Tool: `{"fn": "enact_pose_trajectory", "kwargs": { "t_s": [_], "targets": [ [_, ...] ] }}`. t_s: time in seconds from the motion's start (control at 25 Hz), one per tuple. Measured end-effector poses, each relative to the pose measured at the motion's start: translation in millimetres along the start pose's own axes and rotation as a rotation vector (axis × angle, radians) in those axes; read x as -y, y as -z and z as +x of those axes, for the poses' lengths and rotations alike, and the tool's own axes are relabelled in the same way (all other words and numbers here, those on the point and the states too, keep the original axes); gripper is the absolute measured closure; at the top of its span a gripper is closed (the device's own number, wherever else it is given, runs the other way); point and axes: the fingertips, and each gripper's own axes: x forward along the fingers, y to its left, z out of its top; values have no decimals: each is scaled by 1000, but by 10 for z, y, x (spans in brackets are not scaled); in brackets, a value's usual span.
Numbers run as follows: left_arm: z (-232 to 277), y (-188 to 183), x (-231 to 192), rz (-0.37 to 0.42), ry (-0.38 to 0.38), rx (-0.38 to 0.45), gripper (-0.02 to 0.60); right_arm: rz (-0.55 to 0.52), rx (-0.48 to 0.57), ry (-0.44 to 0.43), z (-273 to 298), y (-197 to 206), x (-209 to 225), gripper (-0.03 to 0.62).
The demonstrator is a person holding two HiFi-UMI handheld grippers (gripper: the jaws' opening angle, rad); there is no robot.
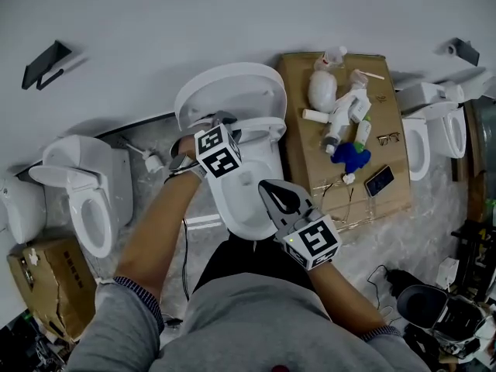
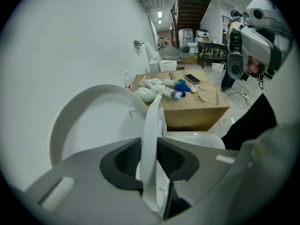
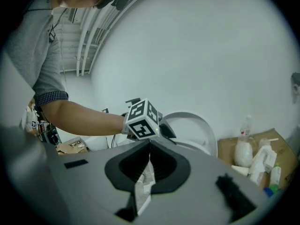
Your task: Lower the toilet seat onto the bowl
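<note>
White toilet seat [image 2: 153, 118] sits clamped between left gripper [image 2: 150, 156] jaws; right gripper [image 3: 149, 159] pinches crumpled paper [image 3: 142, 189].

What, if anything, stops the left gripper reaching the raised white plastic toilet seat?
Probably yes, it can reach: nothing blocks it. The left gripper has the white plastic toilet seat edge-on between its jaws.

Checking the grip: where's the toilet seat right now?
In the left gripper view the toilet seat stands nearly upright, clamped by the left gripper, just in front of the raised lid and above the bowl.
</note>
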Motion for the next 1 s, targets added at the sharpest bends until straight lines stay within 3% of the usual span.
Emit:
{"fn": "enact_pose_trajectory", "kwargs": {
  "t_s": [1.0],
  "targets": [
    [-173,1,987,26,56,44,472,8,7,69,-463,290,-363,579]
  ]
}}
